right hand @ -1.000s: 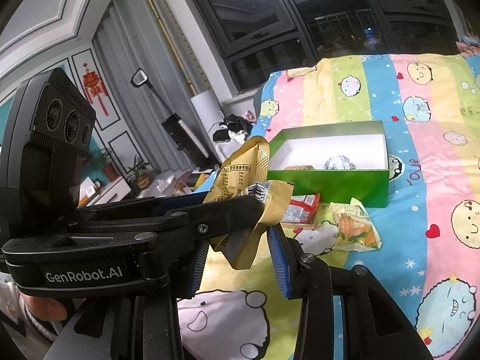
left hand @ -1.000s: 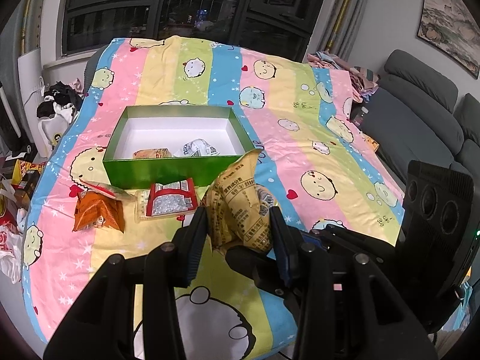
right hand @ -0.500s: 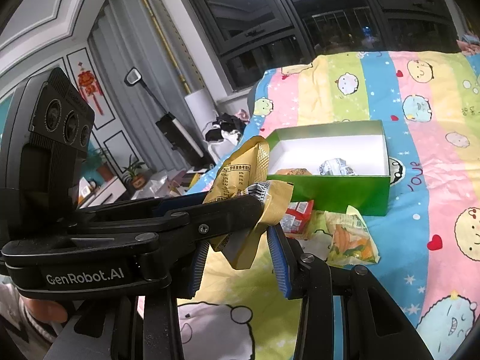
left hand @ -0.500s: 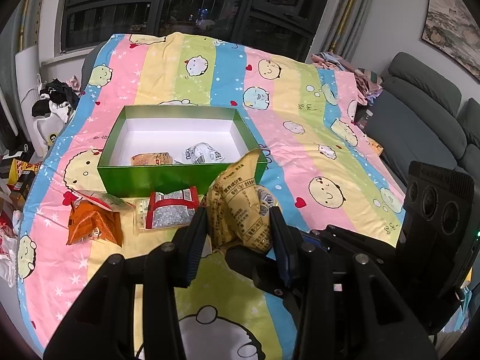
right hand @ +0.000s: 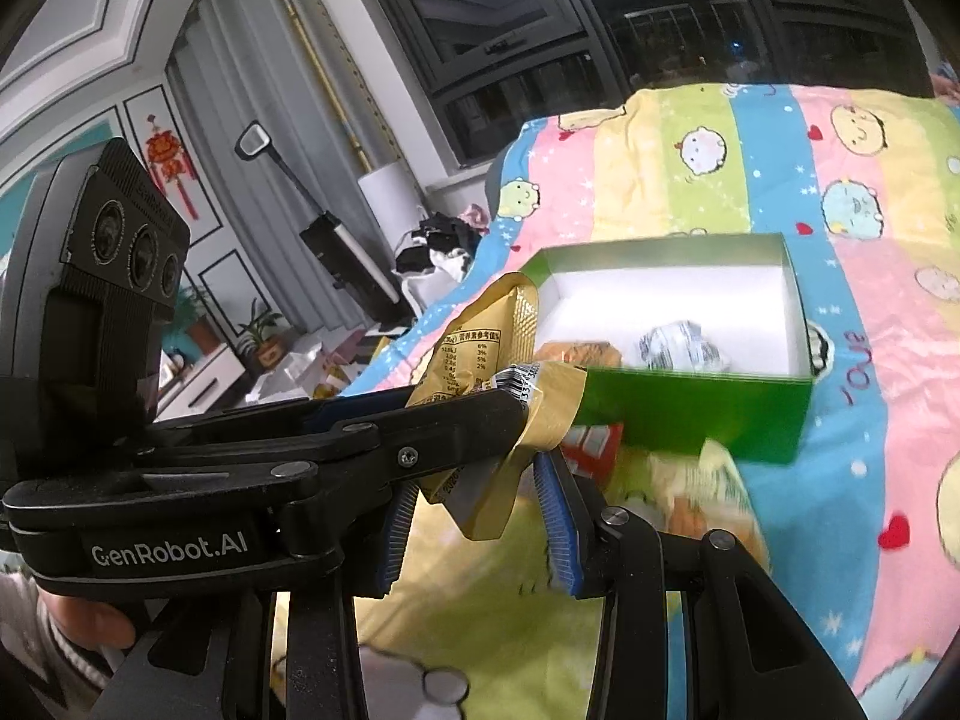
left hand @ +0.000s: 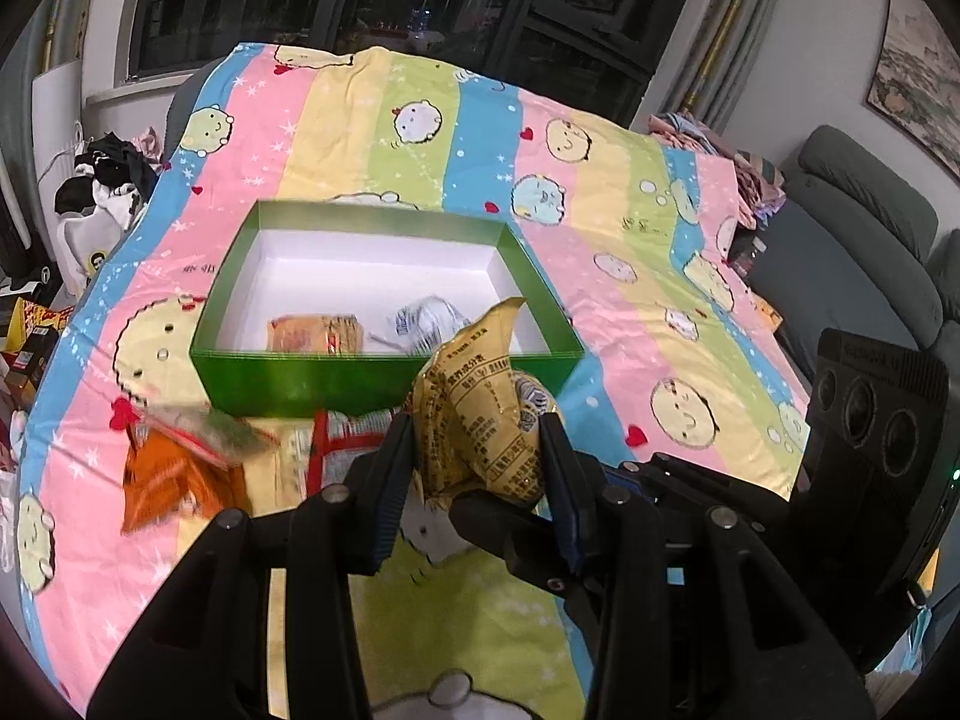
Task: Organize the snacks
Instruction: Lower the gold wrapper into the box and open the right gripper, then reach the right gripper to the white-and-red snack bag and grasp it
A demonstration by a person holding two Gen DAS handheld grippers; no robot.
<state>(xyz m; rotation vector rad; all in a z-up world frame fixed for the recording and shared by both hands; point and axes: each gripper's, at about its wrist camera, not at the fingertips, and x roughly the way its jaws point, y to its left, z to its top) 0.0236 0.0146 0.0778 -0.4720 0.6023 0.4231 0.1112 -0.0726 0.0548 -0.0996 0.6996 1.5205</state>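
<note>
Snack packet [left hand: 486, 420], likely light, crinkly and slippery, pinched mid-body by left gripper [left hand: 475, 429], tail loose between right gripper's [right hand: 474, 474] parted jaws; crimped seam judged surest hold.

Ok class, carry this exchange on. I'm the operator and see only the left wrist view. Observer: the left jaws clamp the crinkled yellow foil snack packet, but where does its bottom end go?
Observer: In the right wrist view, the bottom flap of the crinkled yellow foil snack packet hangs between the jaws of the right gripper, with a gap beside one pad.
Operator: Any print I'm missing?
Observer: A black-and-white barcode sits on the packet's folded edge, facing the right camera.
Operator: Can you see who carries the left gripper?
Observer: Only a person's hand with a striped cuff, under the body of the left gripper, at that view's lower left.
</note>
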